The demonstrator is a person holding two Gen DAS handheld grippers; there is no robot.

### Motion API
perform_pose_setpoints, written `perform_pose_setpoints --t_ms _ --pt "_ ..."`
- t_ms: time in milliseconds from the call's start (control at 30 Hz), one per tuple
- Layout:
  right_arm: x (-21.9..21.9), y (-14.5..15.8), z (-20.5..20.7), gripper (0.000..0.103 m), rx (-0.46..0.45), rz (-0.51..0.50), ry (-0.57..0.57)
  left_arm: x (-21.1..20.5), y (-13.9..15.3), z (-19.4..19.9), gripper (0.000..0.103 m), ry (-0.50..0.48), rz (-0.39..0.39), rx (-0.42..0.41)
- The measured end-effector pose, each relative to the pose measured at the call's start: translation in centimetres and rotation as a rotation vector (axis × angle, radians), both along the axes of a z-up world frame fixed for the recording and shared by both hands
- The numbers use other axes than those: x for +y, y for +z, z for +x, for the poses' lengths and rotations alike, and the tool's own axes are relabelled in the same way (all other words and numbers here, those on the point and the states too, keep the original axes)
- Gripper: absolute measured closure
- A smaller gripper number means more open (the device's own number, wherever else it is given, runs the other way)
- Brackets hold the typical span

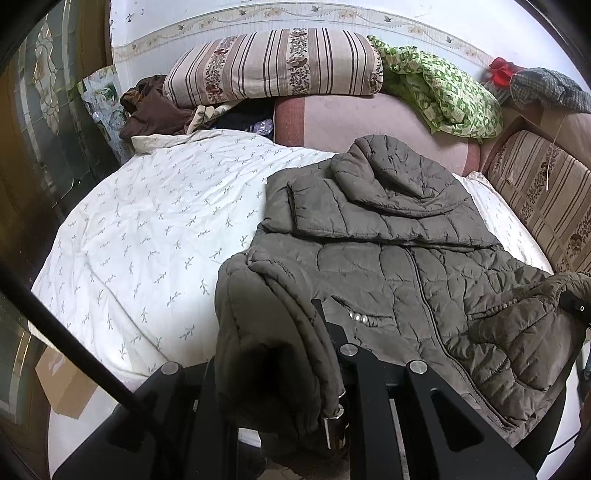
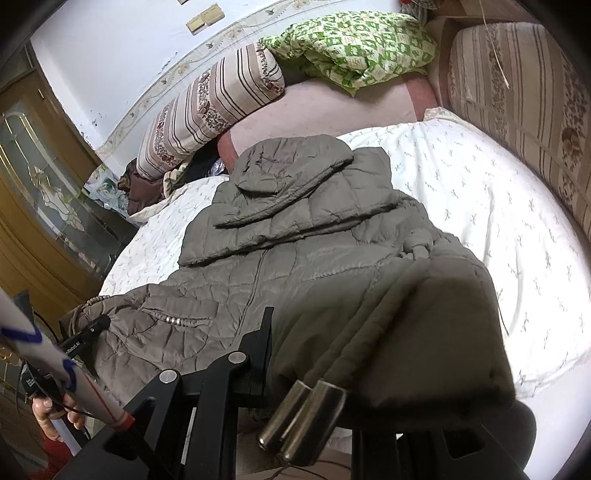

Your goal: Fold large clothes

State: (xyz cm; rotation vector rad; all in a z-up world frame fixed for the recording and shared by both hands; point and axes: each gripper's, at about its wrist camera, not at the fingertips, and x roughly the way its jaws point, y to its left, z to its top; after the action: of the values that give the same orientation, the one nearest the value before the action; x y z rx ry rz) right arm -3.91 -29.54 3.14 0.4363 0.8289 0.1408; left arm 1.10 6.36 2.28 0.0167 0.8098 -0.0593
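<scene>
lying front-up on the white leaf-print quilt [image 1: 147, 229], the grey-brown puffer jacket [image 1: 388, 258] has its hood folded down over the chest and its zipper closed. your left gripper [image 1: 317, 332] is clenched on a bunched corner of the jacket's near hem, with drawcord toggles dangling by the fingers. your right gripper [image 2: 295, 332] is likewise grasping the other hem corner, fabric draped over its jaws and two metal cord ends [image 2: 303, 421] hanging below. the quilt covers most of the bed; beyond it you see a pink sheet [image 1: 369, 118], a striped floral bolster [image 1: 273, 66] against the pale wall [image 1: 221, 14], a crumpled green-patterned blanket [image 1: 443, 88], and brown clothing [image 1: 151, 107] heaped in the far corner. a second striped cushion [image 2: 517, 110] lines the right side. a wooden door with patterned glass [image 2: 40, 177] stands at the left, and a cardboard box [image 1: 62, 380] sits low beside the bed.
</scene>
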Motion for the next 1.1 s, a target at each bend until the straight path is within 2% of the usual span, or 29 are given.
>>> perform_pose_setpoints --t_ms 667,1100 --pt "-0.1 0.1 3.9 0.082 0.003 0.001 -0.038 -1.5 1.0 4.1 0.087 0.001 0.023 -0.031" --pt "-0.4 1.1 8.8 0.082 -0.022 -0.001 -0.051 -2.1 2.1 9.1 0.087 0.024 0.019 -0.046"
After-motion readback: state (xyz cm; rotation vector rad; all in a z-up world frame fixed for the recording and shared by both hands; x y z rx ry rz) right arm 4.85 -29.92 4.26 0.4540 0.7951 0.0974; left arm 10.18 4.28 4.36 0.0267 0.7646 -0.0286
